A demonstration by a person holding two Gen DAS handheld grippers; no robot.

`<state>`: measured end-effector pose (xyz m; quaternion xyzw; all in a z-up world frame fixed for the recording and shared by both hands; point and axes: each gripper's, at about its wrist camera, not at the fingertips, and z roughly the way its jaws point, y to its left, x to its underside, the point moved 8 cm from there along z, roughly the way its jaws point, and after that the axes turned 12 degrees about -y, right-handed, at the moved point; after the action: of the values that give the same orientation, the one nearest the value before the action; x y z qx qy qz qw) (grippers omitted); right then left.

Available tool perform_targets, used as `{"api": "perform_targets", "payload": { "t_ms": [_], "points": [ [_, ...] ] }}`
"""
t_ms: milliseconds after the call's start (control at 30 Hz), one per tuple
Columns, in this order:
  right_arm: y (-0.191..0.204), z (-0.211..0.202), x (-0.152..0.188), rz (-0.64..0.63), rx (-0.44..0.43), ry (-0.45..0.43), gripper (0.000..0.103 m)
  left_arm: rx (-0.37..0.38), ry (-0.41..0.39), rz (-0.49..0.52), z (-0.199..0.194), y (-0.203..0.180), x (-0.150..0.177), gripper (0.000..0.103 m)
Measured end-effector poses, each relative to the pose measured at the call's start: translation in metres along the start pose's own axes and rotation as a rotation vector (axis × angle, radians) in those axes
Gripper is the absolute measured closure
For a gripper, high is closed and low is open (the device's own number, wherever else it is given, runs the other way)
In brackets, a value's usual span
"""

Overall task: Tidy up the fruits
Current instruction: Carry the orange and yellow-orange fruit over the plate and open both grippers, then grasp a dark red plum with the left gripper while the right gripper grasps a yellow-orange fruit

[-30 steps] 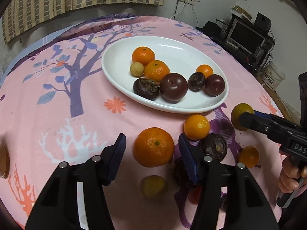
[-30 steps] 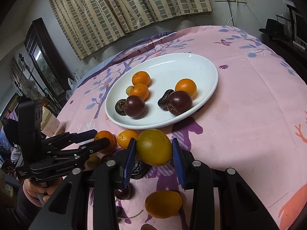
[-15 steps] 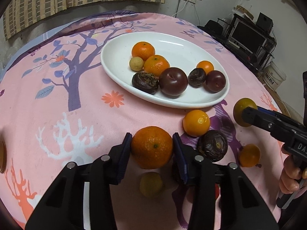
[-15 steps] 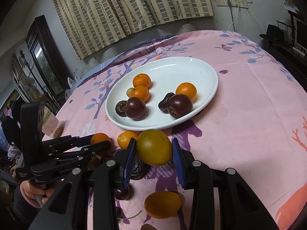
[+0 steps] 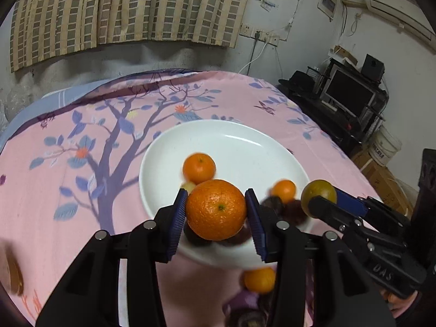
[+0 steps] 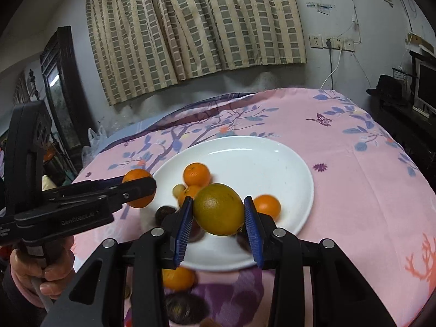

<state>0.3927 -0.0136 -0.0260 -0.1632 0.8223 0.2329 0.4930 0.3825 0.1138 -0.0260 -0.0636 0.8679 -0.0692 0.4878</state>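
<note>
Left wrist view: a large orange (image 5: pixel 216 209) sits clamped between the blue pads of the left gripper (image 5: pixel 216 212), lifted off the cloth and held over the near rim of the white plate (image 5: pixel 245 147). To its right, the right gripper (image 5: pixel 320 204) grips a greenish-yellow citrus fruit (image 5: pixel 317 192), also raised and just at the plate's near right edge.

In the right wrist view the same greenish-yellow fruit (image 6: pixel 219 209) fills the space between the right gripper's pads (image 6: pixel 219 215), both pads pressing its sides, above the near part of the plate (image 6: pixel 259 160). The left gripper (image 6: pixel 139 188) comes in from the left with its orange (image 6: pixel 137 186) at the plate's left edge.

Already on the plate are two or three small oranges, such as the one toward the middle (image 6: pixel 196 174) and another near the right (image 6: pixel 267 207), a small pale round fruit (image 6: pixel 178 190), and dark plum-like fruits, mostly hidden behind the grippers and blurred.

Still off the plate, on the pink tablecloth (image 6: pixel 368 190) near the table's front edge, lie a small orange (image 6: pixel 178 278) and at least one dark fruit (image 6: pixel 185 309).

By this showing the task is well past halfway: two fruits are on their way and not yet released, and a few remain on the cloth.
</note>
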Motion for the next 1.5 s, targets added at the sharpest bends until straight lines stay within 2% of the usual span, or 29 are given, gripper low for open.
{"api": "perform_targets", "payload": {
  "t_ms": [100, 233, 267, 300, 333, 367, 400, 467, 500, 567, 667, 867, 1000, 1167, 1300, 1500],
  "points": [
    [-0.005, 0.025, 0.001, 0.009, 0.01, 0.029, 0.065, -0.009, 0.039, -0.02, 0.029, 0.006, -0.001, 0.06],
    [-0.006, 0.045, 0.005, 0.025, -0.007, 0.072, 0.063, -0.027, 0.064, -0.027, 0.043, 0.012, 0.004, 0.059],
    [-0.006, 0.044, 0.004, 0.034, -0.012, 0.07, 0.063, -0.037, 0.065, -0.022, 0.043, 0.013, 0.004, 0.055],
    [-0.006, 0.042, 0.003, 0.043, -0.015, 0.061, 0.058, -0.045, 0.061, -0.019, 0.04, 0.013, 0.003, 0.048],
    [-0.007, 0.037, 0.0, 0.046, -0.016, 0.056, 0.058, -0.056, 0.051, -0.019, 0.036, 0.014, 0.0, 0.031],
    [-0.006, 0.032, -0.002, 0.044, -0.019, 0.055, 0.058, -0.075, 0.029, -0.022, 0.027, 0.015, -0.005, 0.021],
    [-0.005, 0.024, -0.004, 0.043, -0.023, 0.05, 0.058, -0.082, 0.003, -0.023, 0.017, 0.015, -0.011, 0.019],
    [-0.003, 0.006, -0.009, 0.041, -0.035, 0.038, 0.055, -0.086, -0.032, -0.01, -0.006, 0.014, -0.021, 0.008],
    [-0.002, -0.003, -0.009, 0.035, -0.037, 0.039, 0.051, -0.104, -0.043, -0.001, -0.018, 0.015, -0.023, 0.007],
    [0.0, -0.021, -0.003, 0.016, -0.03, 0.052, 0.047, -0.153, -0.062, 0.021, -0.043, 0.019, -0.018, 0.005],
    [0.002, -0.045, 0.017, 0.011, -0.055, 0.073, 0.044, -0.184, -0.048, 0.03, -0.066, 0.026, 0.003, 0.005],
    [-0.002, -0.075, 0.079, 0.042, -0.025, 0.191, 0.044, -0.145, 0.033, -0.055, -0.085, 0.039, 0.062, 0.005],
    [0.003, -0.084, 0.096, 0.022, -0.024, 0.214, 0.044, -0.125, 0.058, -0.061, -0.088, 0.037, 0.082, 0.005],
    [0.001, -0.08, 0.109, -0.018, 0.034, 0.254, 0.044, -0.114, 0.056, -0.035, -0.094, 0.032, 0.087, 0.005],
    [0.003, -0.079, 0.115, -0.035, 0.027, 0.278, 0.044, -0.123, 0.044, -0.028, -0.099, 0.032, 0.084, 0.005],
    [-0.001, -0.076, 0.12, -0.023, 0.042, 0.31, 0.054, -0.117, 0.054, -0.054, -0.1, 0.038, 0.086, 0.005]
  ]
}}
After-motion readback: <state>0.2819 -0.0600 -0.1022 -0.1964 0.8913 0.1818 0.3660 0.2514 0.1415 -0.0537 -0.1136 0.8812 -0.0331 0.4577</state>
